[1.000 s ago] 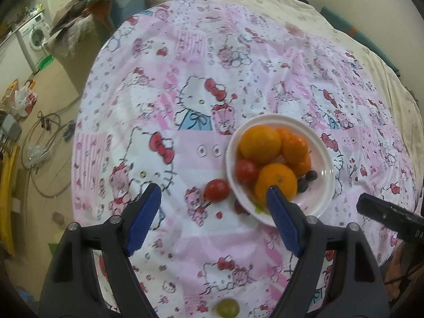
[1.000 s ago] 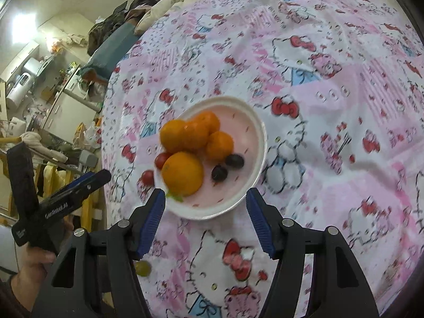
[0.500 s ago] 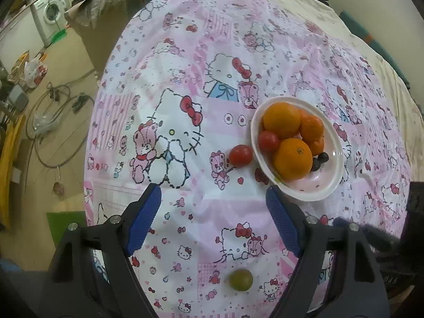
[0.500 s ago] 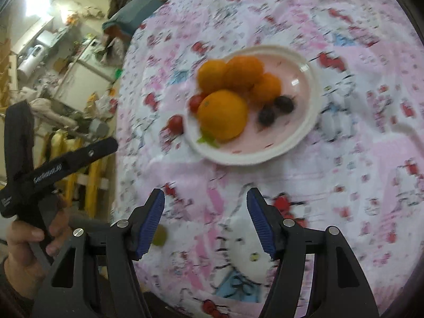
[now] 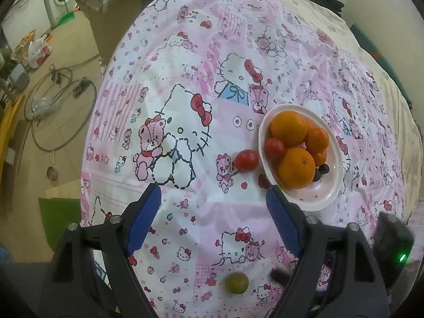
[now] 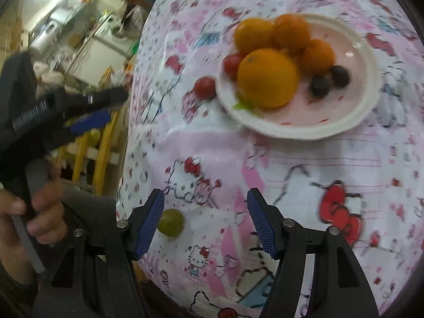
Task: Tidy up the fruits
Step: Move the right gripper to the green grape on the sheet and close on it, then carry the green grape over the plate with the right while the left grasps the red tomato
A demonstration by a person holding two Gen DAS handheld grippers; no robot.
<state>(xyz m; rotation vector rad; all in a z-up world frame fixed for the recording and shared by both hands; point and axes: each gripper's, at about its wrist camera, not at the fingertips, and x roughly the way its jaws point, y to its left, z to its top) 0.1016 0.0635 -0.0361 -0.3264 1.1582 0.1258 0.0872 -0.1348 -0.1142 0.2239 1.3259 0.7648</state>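
Your left tool [image 5: 213, 209] hangs with jaws wide apart over the bed [image 5: 185, 53], gripping nothing. Your right tool [image 6: 205, 218] is spread too, holding nothing, with the green grape [image 6: 171, 222] just inside its left finger.

The grape is round and smooth, with no long axis to read; it lies near the bed's near edge, well apart from the plate [image 5: 334, 190]. The loose tomato [image 5: 247, 159], round and glossy, sits just beside the plate's left rim. The shallow white oval plate runs its long axis away from you. It carries smooth oranges [image 5: 296, 168], a second tomato [image 5: 274, 147] and two dark grapes [image 5: 323, 169].

The bed's patterned pink sheet lies open to the left of the tomato and between the grape and the plate. In the right view your left tool [image 6: 87, 118] is at the bed's left edge.
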